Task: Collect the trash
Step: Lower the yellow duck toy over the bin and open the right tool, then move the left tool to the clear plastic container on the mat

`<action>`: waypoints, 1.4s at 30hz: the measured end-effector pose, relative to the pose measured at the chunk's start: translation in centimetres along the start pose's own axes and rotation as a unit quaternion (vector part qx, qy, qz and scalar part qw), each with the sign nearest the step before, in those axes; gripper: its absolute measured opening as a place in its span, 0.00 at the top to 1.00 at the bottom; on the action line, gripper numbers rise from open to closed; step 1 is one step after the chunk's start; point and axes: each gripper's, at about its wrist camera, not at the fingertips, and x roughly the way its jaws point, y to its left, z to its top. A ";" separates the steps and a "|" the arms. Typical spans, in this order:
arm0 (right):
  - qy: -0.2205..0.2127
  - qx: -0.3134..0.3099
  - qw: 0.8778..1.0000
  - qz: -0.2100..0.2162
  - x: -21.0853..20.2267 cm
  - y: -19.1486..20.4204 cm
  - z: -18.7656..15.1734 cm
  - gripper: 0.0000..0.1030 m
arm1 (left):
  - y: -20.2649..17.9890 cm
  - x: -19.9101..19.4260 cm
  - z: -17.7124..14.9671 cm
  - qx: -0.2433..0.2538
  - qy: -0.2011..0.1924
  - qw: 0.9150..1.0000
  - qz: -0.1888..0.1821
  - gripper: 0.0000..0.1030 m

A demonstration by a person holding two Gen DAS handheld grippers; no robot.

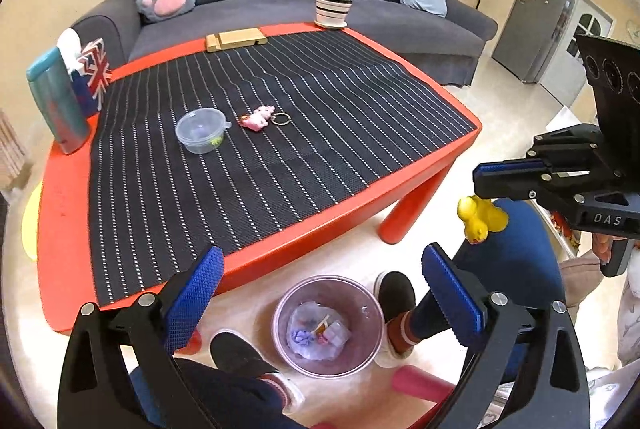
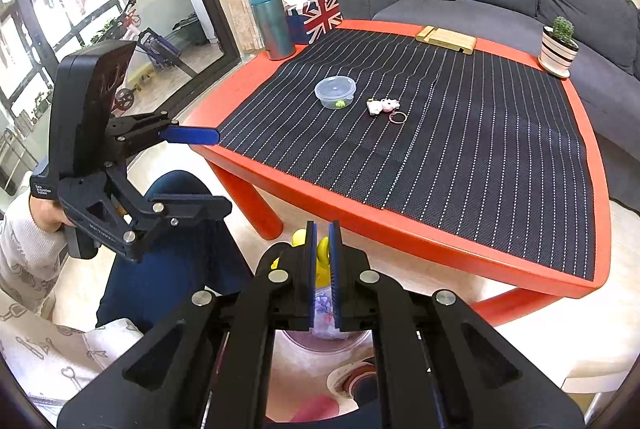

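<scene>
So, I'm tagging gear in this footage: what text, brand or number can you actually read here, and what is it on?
"DAS": on the black body of the right gripper, left wrist view.
Small white print on the left gripper's body, right wrist view: too blurred to read.
Embossed line lower on the same body: unreadable.
Tissue box: a flag pattern, no words.
Nothing legible on the bottle, tub or bin.
</scene>
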 end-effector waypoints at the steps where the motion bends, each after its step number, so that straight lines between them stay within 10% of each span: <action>1: 0.001 -0.001 1.000 0.002 0.1 0.1 0.0 0.95 | 0.1 -0.1 0.0 -0.001 -0.001 1.000 0.001 0.07; 28: 0.017 -0.020 0.999 0.030 1.8 2.9 0.5 0.92 | 3.8 -2.4 -1.3 -0.043 -0.023 0.999 0.019 0.07; 32: 0.007 -0.008 1.000 0.012 1.9 2.4 0.5 0.19 | 3.7 -2.4 -1.3 -0.042 -0.023 0.999 0.020 0.07; 42: -0.002 0.011 1.000 -0.006 1.5 1.2 0.4 0.06 | 3.4 -2.0 -1.1 -0.039 -0.018 0.999 0.018 0.07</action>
